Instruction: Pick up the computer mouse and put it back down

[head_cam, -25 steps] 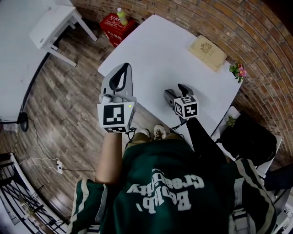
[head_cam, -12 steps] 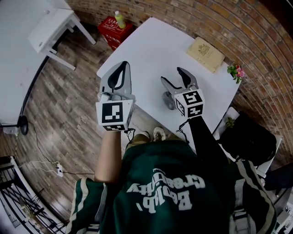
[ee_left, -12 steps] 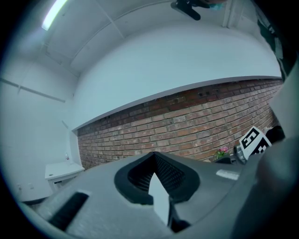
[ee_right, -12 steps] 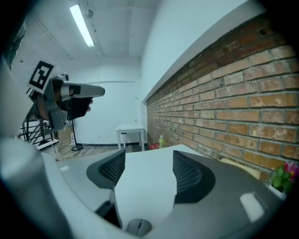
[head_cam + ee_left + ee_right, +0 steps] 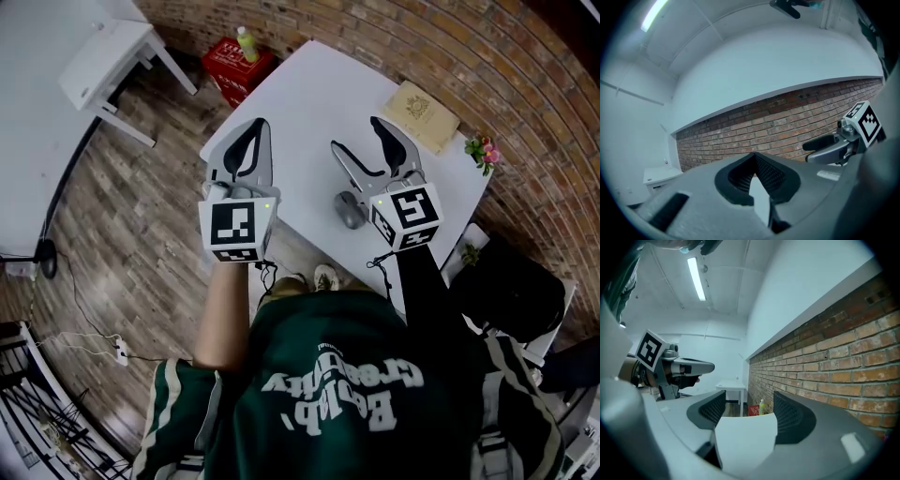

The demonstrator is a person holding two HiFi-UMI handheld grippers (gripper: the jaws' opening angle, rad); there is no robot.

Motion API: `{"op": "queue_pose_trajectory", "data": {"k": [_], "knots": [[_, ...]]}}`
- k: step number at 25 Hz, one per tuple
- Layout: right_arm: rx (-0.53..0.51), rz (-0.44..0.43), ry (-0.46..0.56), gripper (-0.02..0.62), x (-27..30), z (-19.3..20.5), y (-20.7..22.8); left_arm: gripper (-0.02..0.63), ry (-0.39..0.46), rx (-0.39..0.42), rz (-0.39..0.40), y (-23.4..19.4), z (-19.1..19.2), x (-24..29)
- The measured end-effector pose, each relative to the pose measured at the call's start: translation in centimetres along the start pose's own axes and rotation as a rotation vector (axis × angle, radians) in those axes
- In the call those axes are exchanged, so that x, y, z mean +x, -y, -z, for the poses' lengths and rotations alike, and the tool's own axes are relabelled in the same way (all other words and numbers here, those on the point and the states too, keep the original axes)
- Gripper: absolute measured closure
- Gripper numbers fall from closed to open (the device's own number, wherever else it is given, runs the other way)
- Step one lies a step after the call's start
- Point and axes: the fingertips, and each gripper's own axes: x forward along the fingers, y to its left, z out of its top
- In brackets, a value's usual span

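Note:
A grey computer mouse (image 5: 350, 208) lies on the white table (image 5: 300, 103) close to its near edge. My right gripper (image 5: 356, 134) hangs above the table just beyond the mouse, open, with nothing between its jaws; its marker cube sits right of the mouse. In the right gripper view the right gripper (image 5: 749, 405) frames only the table's far end. My left gripper (image 5: 258, 124) hovers over the table's left edge, shut and empty, its pads meeting at the tip in the left gripper view (image 5: 754, 157). The mouse shows in neither gripper view.
A tan book (image 5: 424, 111) lies at the table's far right, with small flowers (image 5: 487, 147) beyond the corner. A red crate (image 5: 239, 52) holding a bottle (image 5: 247, 37) stands on the floor beyond the table. A white side table (image 5: 103, 52) is far left, a brick wall behind.
My right gripper has lifted off the table and moved forward with its jaws spread wider, uncovering the mouse, which stays on the table. The left gripper has barely shifted.

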Motion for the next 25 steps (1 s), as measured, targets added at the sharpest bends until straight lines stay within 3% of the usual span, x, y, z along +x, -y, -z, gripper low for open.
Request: {"op": "queue_pose_trajectory", "data": {"k": [6, 13, 18, 25], "knots": [[-0.009, 0.014, 0.005, 0.267, -0.4, -0.2, -0.1, 0.600, 0.007, -0.010, -0.001, -0.3, 0.0, 0.1], [-0.030, 0.039, 0.020, 0.421, -0.7, -0.6, 0.4, 0.598, 0.028, -0.023, 0.021, -0.1, -0.3, 0.6], [-0.055, 0.059, 0.029, 0.581, -0.8, -0.8, 0.4, 0.600, 0.021, -0.024, 0.020, -0.3, 0.1, 0.8], [-0.047, 0.060, 0.050, 0.582, -0.9, -1.4, 0.3, 0.598, 0.014, -0.021, 0.025, -0.4, 0.3, 1.0]]}}
